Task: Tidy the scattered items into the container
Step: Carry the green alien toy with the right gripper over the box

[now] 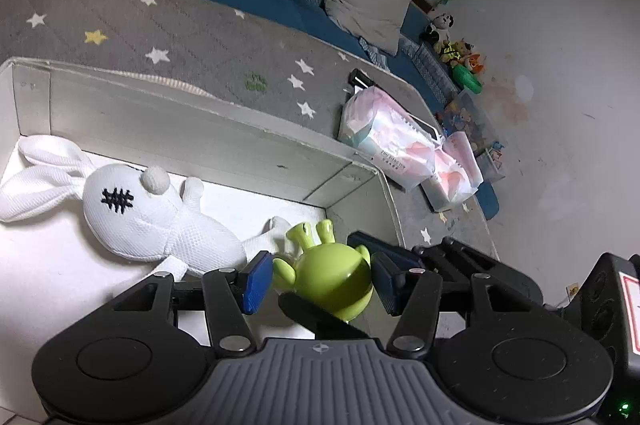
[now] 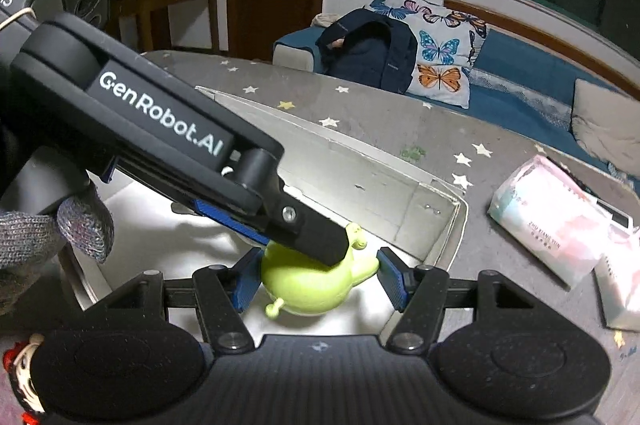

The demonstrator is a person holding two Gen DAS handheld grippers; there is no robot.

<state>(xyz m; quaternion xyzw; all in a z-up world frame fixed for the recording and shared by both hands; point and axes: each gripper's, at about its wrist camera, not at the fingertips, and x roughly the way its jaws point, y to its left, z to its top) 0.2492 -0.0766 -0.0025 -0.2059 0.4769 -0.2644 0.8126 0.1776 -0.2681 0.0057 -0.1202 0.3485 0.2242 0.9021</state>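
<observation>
the black arm crossing the right wrist view from the upper left reads "genrobot.ai" in white; at the far left edge a cut-off "as" shows on a grey casing. the tissue pack (image 2: 556, 221) at right carries small print, roughly "zhu xiang yun", hard to read.

that arm belongs to the left gripper (image 2: 304, 245), and it covers the top of the green toy (image 2: 308, 285) and most of the white box (image 2: 404, 193) floor. a gloved hand (image 2: 52, 237) is cut off at the left edge.

both grippers angle downward into the box. the right gripper (image 2: 318, 281) has its blue pads either side of the green toy; whether they press it i cannot tell. in the left wrist view the left gripper (image 1: 320, 277) likewise brackets the toy (image 1: 332, 277), a narrow gap showing at the left pad, contact at the right unclear. the toy sits low centre, inside the box (image 1: 192, 129) near its right corner, beside the white plush rabbit (image 1: 152, 213).
</observation>
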